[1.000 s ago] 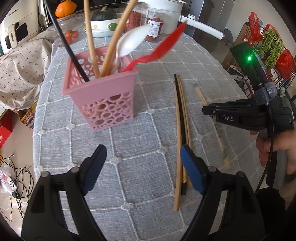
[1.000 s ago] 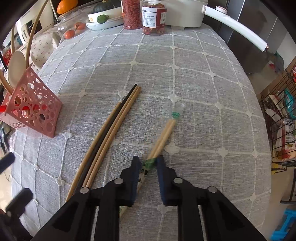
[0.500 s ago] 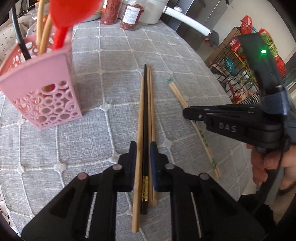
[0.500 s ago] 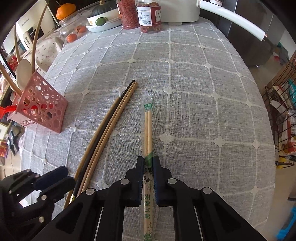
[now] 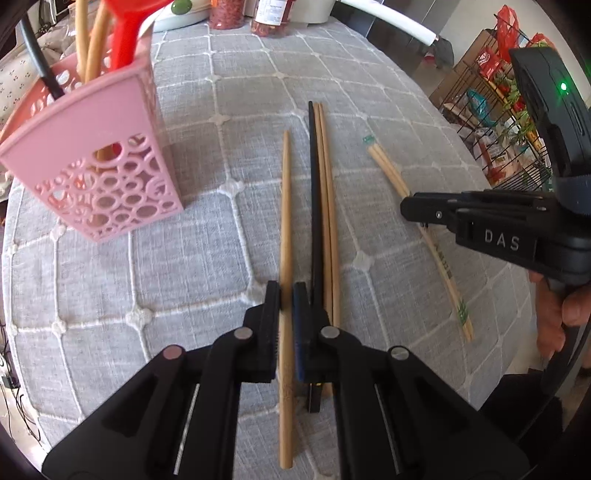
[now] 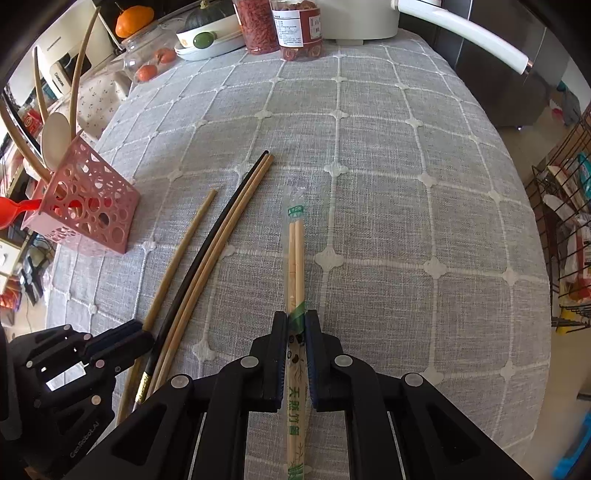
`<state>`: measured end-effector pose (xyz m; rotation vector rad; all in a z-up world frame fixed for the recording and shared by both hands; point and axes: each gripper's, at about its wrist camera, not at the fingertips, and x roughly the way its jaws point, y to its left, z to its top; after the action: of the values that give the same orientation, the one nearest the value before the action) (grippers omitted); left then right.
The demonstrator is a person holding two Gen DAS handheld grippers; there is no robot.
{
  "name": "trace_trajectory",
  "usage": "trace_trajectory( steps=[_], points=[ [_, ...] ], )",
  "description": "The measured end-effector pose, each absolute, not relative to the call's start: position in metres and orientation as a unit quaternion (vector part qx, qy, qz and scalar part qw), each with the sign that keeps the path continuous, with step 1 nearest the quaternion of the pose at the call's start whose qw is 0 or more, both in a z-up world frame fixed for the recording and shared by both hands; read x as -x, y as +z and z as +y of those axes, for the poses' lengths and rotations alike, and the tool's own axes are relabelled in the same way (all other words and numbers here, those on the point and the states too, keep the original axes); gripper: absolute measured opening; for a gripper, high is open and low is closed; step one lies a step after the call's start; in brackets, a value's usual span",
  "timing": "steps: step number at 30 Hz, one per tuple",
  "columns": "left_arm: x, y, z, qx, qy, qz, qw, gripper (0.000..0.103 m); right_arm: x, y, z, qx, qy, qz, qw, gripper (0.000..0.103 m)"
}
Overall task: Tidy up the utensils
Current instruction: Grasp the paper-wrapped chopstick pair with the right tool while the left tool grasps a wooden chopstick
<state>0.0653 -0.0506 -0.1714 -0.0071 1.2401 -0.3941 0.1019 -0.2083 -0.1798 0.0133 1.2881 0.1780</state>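
My left gripper [image 5: 286, 291] is shut on a single wooden chopstick [image 5: 285, 206], which stands a little apart from a black chopstick [image 5: 316, 206] and two wooden ones [image 5: 327, 206] lying together on the grey cloth. A pink perforated holder [image 5: 99, 166] with a red spoon, a white spoon and long sticks stands to the left. My right gripper [image 6: 295, 317] is shut on a plastic-wrapped pair of bamboo chopsticks [image 6: 295, 251]. In the right wrist view the left gripper [image 6: 146, 334] sits at the lower left, on the single chopstick [image 6: 184, 254].
Jars [image 6: 299, 29], a plate with a green fruit [image 6: 199, 44] and a white appliance [image 6: 358, 18] stand at the table's far end. A wire rack [image 6: 569, 240] with packets is beyond the right table edge. A hand [image 5: 557, 317] holds the right gripper's handle.
The left gripper came down and shut; the single wooden chopstick now lies split off to the left of the black one. The right gripper swung the wrapped pair straight.
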Motion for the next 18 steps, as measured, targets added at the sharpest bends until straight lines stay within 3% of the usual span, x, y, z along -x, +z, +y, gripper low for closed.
trace_trajectory(
  steps=[10,18],
  points=[
    [-0.04,-0.172,-0.033,-0.022,-0.203,0.611,0.765,0.008,-0.093,-0.177,-0.219,-0.01,0.091,0.609,0.788,0.01],
    [-0.054,-0.163,-0.04,-0.031,-0.202,0.577,0.791,0.014,-0.092,-0.182,-0.229,-0.021,0.082,0.629,0.773,0.014]
  ],
)
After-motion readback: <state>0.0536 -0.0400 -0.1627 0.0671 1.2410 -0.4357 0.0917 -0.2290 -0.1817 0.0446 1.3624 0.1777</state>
